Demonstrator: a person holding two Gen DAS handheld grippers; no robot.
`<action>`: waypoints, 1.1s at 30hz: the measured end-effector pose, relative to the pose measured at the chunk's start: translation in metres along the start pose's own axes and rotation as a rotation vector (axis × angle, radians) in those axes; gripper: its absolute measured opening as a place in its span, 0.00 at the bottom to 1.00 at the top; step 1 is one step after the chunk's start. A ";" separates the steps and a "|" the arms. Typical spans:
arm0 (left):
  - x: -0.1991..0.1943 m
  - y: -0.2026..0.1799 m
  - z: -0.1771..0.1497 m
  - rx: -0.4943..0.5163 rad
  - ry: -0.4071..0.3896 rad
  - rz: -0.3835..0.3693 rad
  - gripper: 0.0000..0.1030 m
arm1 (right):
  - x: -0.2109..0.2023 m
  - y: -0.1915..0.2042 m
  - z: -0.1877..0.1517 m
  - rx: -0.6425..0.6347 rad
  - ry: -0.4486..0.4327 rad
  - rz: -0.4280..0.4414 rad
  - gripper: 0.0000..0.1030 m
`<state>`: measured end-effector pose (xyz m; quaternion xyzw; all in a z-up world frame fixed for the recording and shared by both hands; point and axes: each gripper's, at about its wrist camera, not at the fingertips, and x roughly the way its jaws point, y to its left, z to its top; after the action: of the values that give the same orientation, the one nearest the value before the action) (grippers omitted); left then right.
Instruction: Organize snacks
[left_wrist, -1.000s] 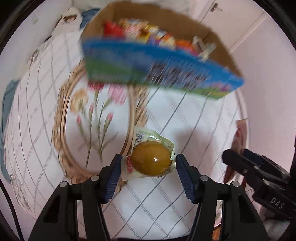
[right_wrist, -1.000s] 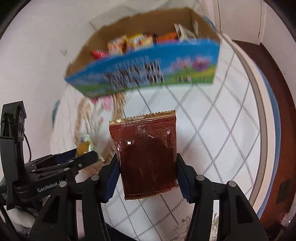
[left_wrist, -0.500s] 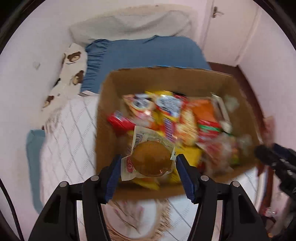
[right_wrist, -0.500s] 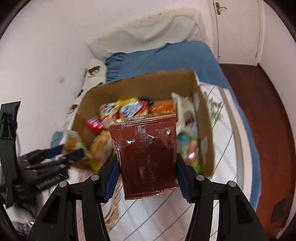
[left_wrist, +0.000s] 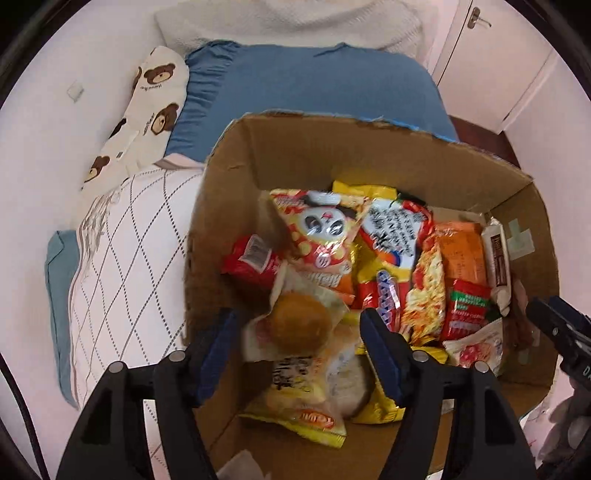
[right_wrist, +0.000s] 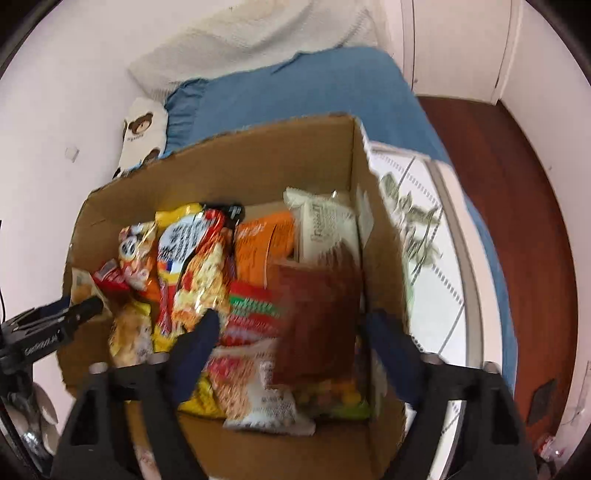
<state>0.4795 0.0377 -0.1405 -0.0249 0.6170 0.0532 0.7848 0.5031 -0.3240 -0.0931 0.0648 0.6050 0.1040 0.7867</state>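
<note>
A cardboard box (left_wrist: 295, 155) (right_wrist: 229, 162) full of several snack packets sits on the bed. Over its near left part hangs my left gripper (left_wrist: 295, 332), jaws opening. The round brown snack in clear wrap (left_wrist: 299, 326) lies loose between the blue pads (left_wrist: 376, 336), touching neither. My right gripper (right_wrist: 291, 332) hangs over the box's right side, jaws opening wide. The dark red foil packet (right_wrist: 317, 317) is blurred and dropping free between its fingers. Each gripper shows at the edge of the other's view.
The box stands on a white quilted cover (left_wrist: 122, 266) over a blue bed (left_wrist: 314, 81). A bear-print pillow (left_wrist: 147, 103) lies at the left by the wall. Wooden floor (right_wrist: 517, 206) and a door (left_wrist: 491, 55) are at the right.
Both grippers moved from the quilt to above the open box. Both sets of jaws spread apart, and the round snack and the red foil packet came free of the pads.
</note>
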 end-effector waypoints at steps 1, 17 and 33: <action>-0.002 -0.002 -0.001 0.009 -0.011 -0.008 0.82 | 0.000 -0.001 0.000 0.001 -0.008 0.005 0.93; -0.045 -0.024 -0.041 0.065 -0.104 -0.083 0.89 | -0.028 0.009 -0.039 -0.020 -0.008 -0.027 0.96; -0.089 -0.021 -0.097 0.030 -0.201 -0.110 0.89 | -0.087 0.023 -0.083 -0.075 -0.129 -0.103 0.96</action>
<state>0.3675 0.0017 -0.0779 -0.0415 0.5338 0.0032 0.8446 0.3997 -0.3249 -0.0278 0.0106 0.5512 0.0816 0.8303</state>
